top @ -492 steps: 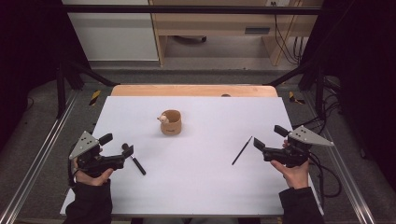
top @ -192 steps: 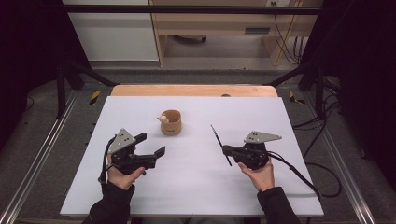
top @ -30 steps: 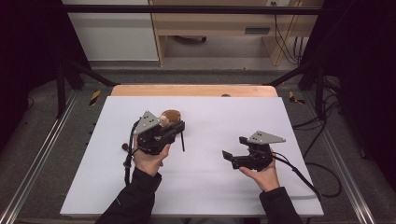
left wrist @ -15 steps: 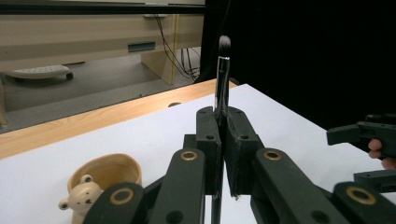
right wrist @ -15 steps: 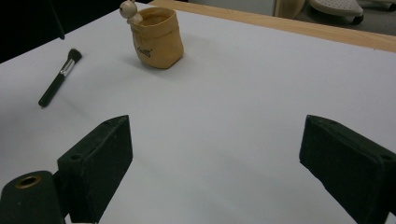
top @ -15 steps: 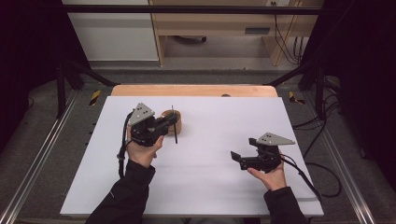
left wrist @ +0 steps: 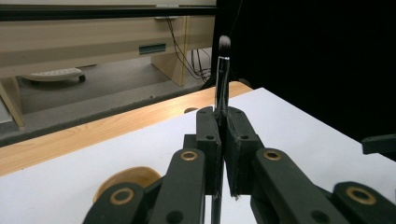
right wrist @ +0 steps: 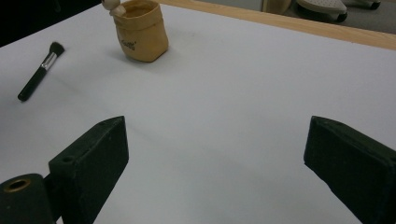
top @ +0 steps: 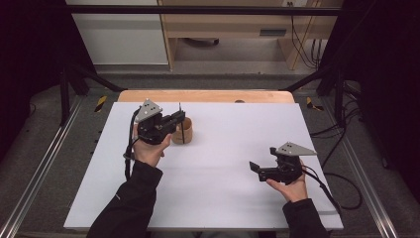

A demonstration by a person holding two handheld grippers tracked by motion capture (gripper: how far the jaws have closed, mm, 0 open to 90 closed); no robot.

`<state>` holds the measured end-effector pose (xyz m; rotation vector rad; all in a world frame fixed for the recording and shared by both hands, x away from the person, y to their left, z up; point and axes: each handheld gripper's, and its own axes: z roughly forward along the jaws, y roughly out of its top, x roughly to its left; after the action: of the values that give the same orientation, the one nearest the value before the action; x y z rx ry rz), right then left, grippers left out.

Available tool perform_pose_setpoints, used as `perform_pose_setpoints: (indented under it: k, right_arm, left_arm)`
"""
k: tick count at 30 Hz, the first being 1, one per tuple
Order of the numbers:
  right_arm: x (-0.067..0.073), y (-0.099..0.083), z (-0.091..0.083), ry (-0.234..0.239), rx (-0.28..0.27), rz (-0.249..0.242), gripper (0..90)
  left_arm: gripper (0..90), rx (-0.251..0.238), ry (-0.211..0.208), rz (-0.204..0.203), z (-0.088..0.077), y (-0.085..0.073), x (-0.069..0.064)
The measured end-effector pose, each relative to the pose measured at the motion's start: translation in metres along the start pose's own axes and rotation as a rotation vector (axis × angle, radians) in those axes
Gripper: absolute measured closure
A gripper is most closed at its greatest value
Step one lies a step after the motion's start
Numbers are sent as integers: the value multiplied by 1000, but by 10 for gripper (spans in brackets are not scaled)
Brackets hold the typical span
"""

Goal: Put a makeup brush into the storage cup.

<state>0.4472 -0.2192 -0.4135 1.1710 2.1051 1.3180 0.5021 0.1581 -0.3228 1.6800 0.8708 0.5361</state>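
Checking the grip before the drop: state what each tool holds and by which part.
The left tool clamps a thin black brush upright around mid-handle, bristles on top, over the tan pouch. The right tool holds nothing, jaws open.

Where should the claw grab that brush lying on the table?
Grip the brush around the middle of its black handle, coming straight down from above with the jaws across it. It lies flat on the white table, and the handle is thin and straight.

The left gripper [left wrist: 220, 140] holds a thin black brush [left wrist: 222, 79] upright between its closed jaws, bristles on top. A tan pouch [left wrist: 122, 179] stands near, on the white table [left wrist: 299, 126].
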Motion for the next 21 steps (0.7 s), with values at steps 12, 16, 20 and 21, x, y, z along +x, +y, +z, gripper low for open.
perform_pose_setpoints:
  k: [12,16,20,21]
  right_arm:
    - [-7,-4,-6,-23,-7,15,56]
    - [-7,-4,-6,-26,-14,4,53]
    - [-8,-5,-7,-25,-9,13,53]
    - [-9,-5,-7,-22,-13,16,54]
  left_arm:
    - [845,2,30,-4,17,5,12]
    - [845,6,39,-3,21,5,16]
    - [845,7,49,-3,26,6,20]
    - [846,7,53,-2,27,7,21]
